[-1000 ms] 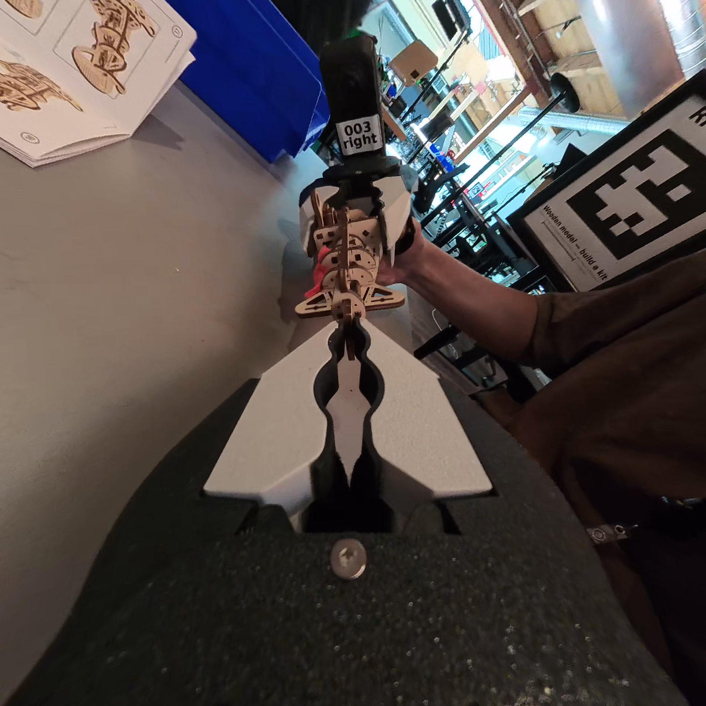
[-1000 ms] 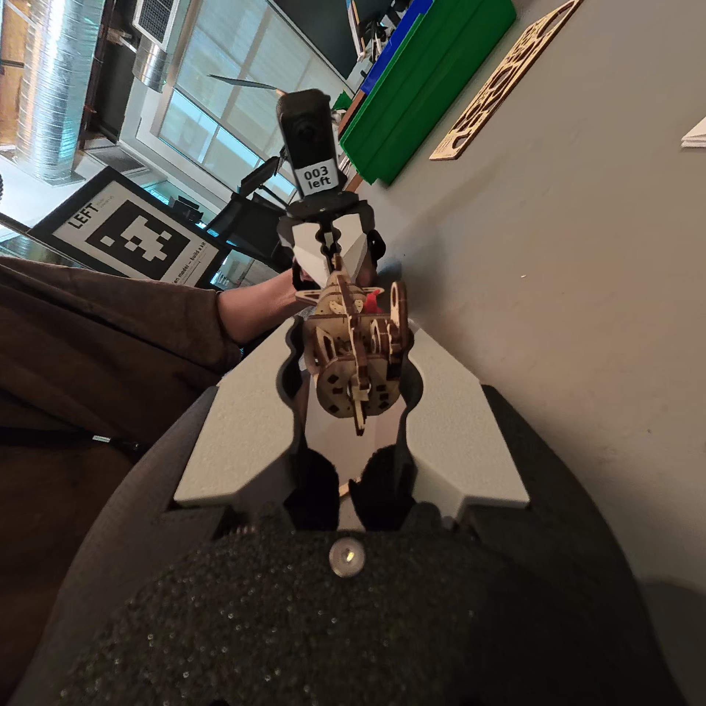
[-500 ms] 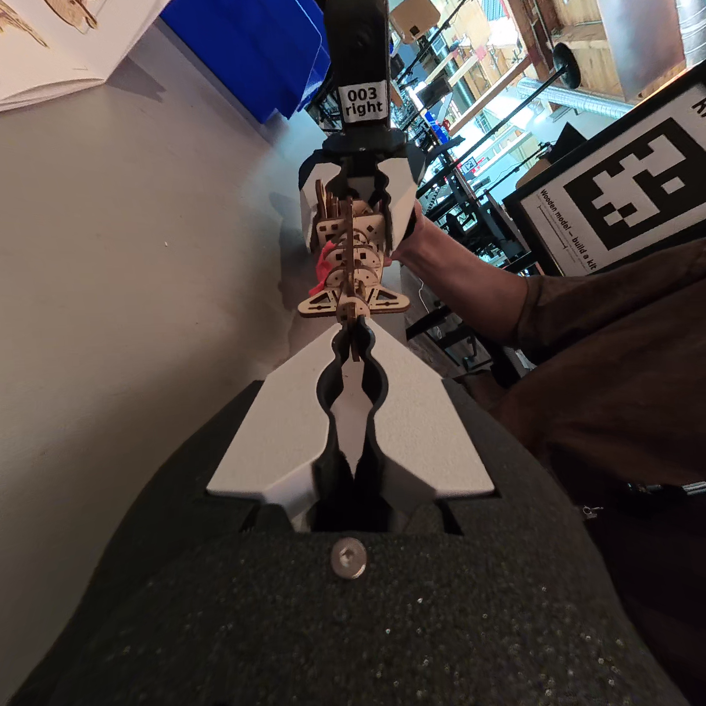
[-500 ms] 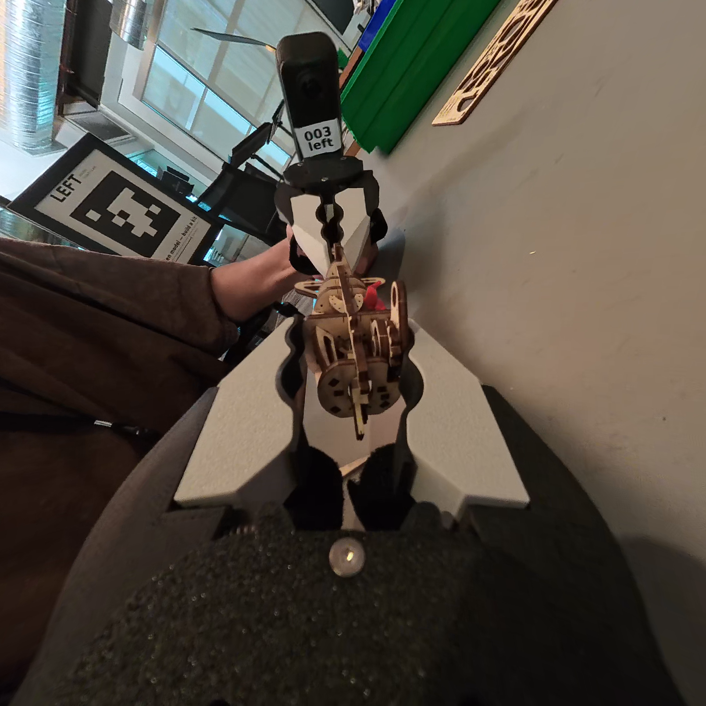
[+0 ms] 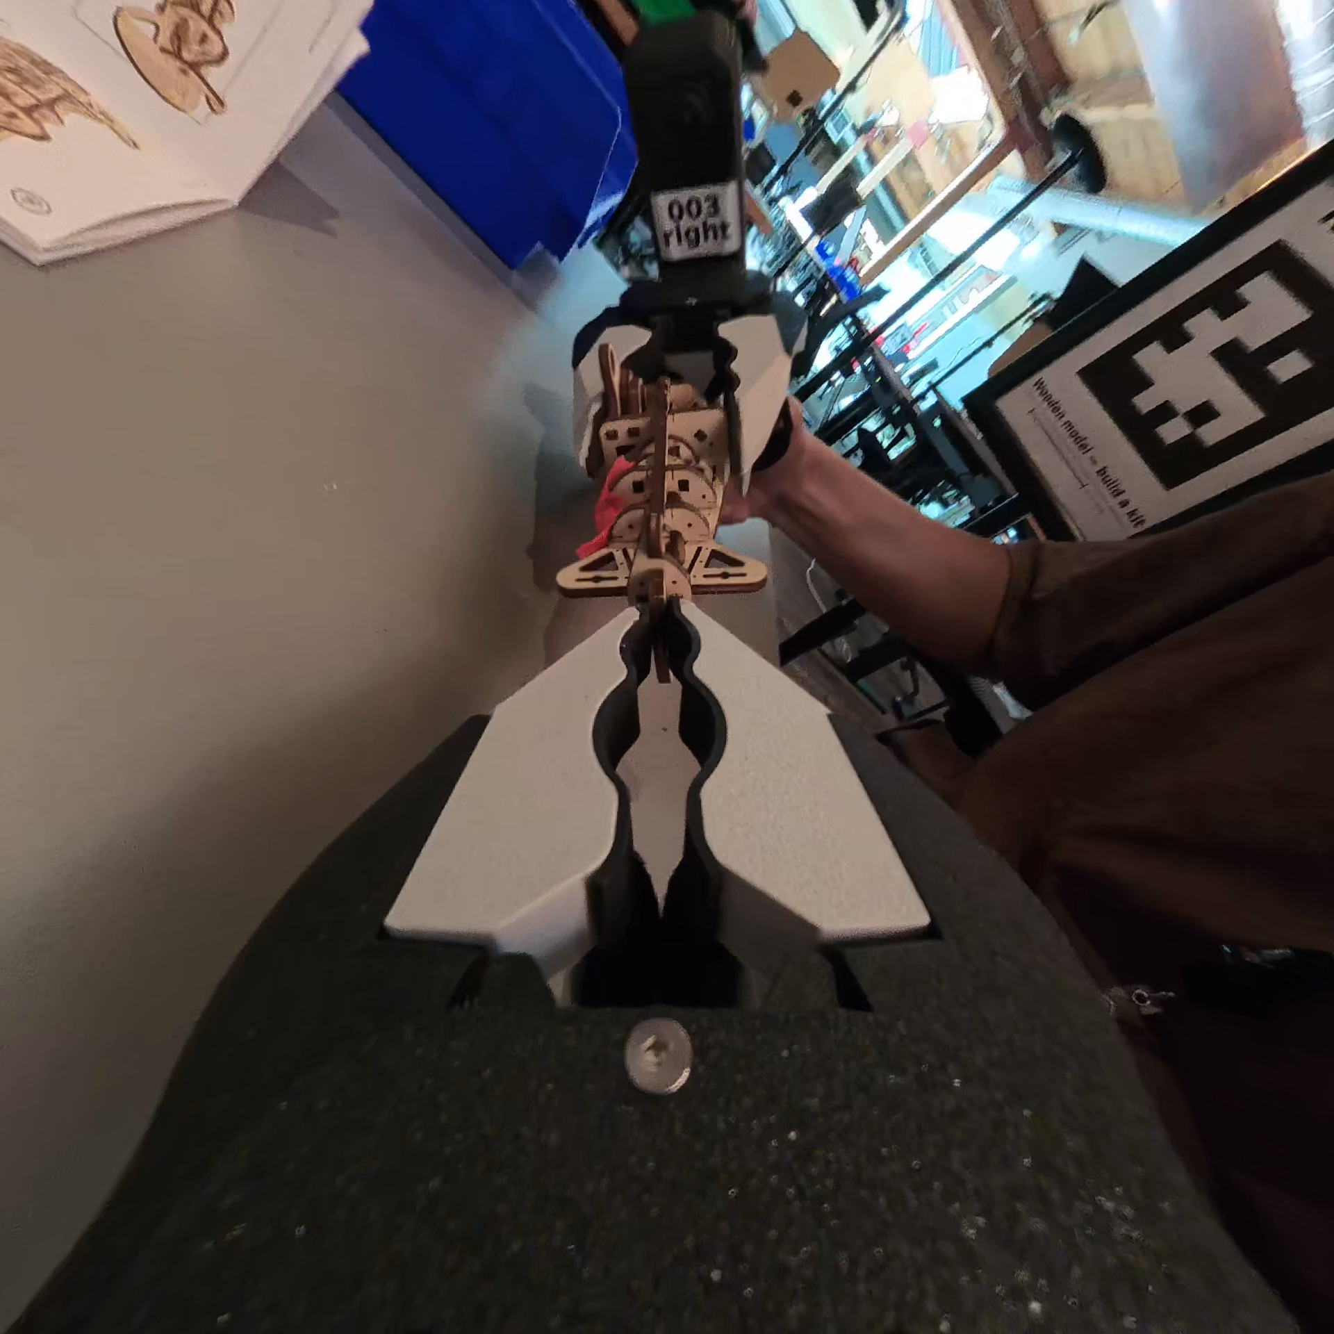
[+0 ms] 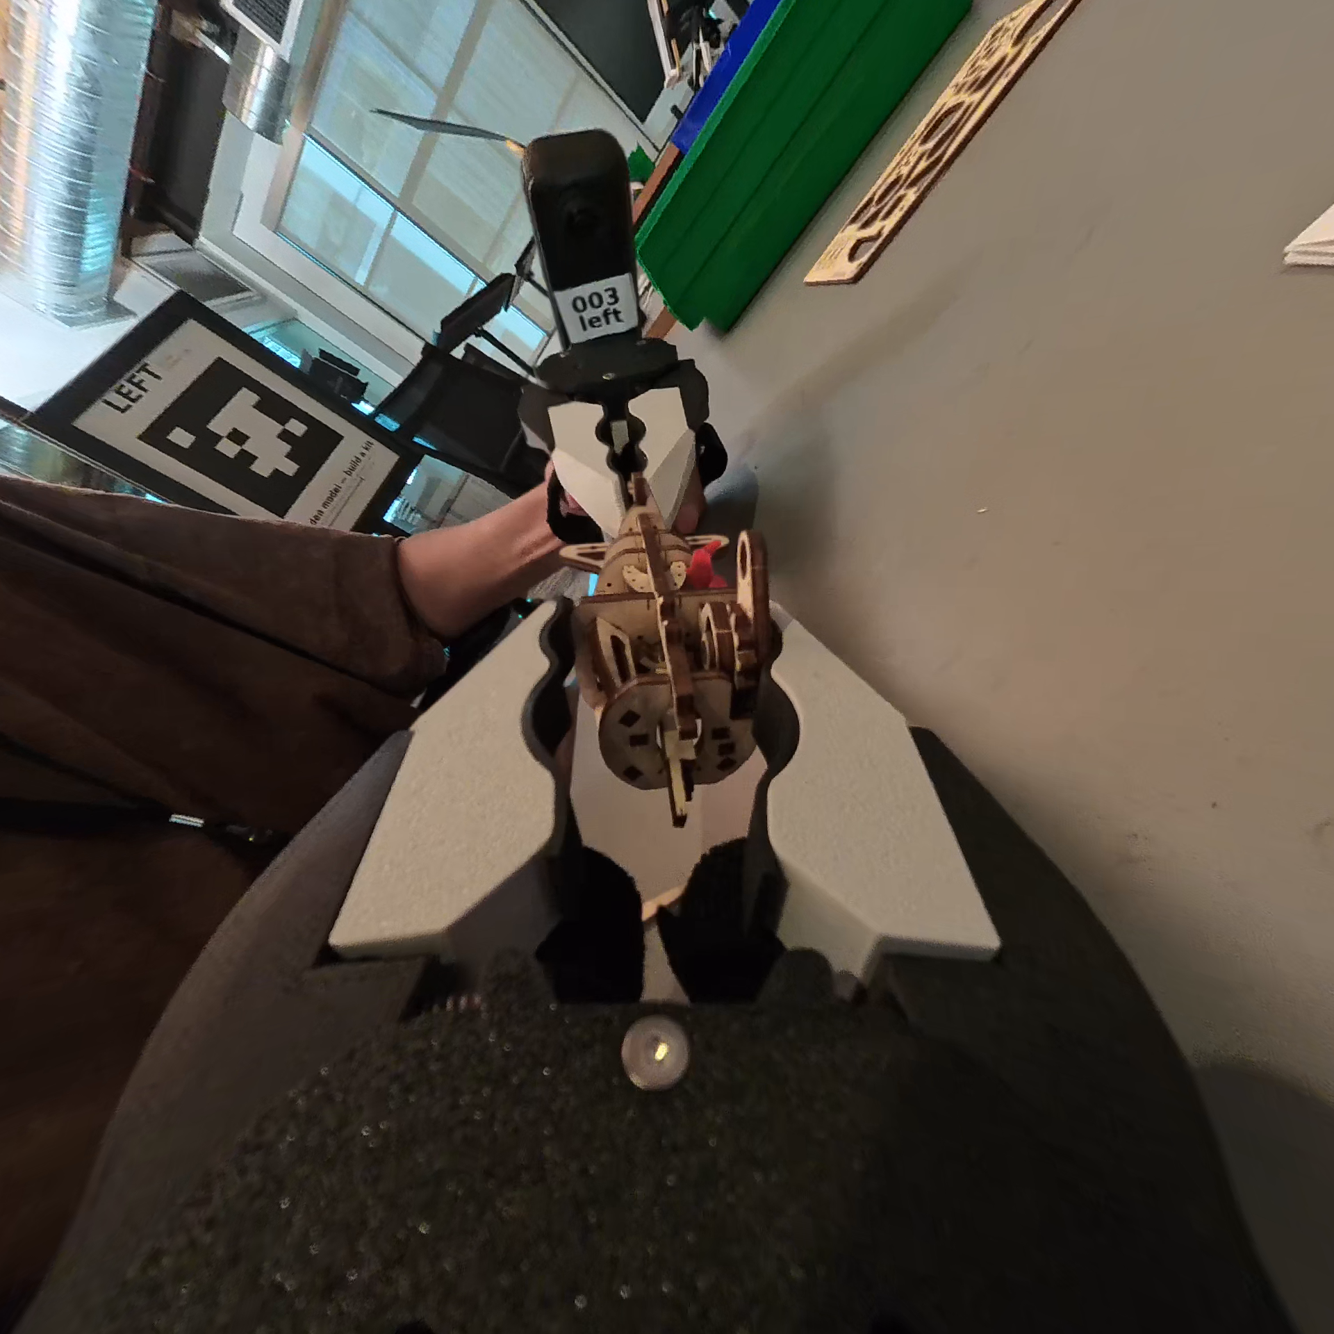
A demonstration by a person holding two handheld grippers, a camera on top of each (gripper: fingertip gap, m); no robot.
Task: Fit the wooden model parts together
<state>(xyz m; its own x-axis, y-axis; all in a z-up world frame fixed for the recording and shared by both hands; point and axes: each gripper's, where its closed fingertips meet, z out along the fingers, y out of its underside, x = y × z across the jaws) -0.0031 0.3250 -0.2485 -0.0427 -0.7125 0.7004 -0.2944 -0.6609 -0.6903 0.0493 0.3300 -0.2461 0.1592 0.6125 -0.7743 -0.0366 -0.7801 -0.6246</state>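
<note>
A light wooden model with round ribbed plates, a flat winged plate and a small red part hangs in the air between my two grippers, above the grey table. My left gripper is shut on a thin wooden tab at the model's near end. My right gripper faces it and grips the far end. In the right wrist view, my right gripper is shut on the model's thick round body. My left gripper pinches the narrow far end.
An open instruction booklet and a blue bin are at the table's back. A green bin, a wooden cut-out sheet and a booklet corner show in the right wrist view. A person's brown sleeve and a marker board are beside the table. The tips of one gripper are about 6 cm away from the tips of the other.
Both grippers swung a little with the model held between them, then came roughly back. Both holds on the model are unchanged.
</note>
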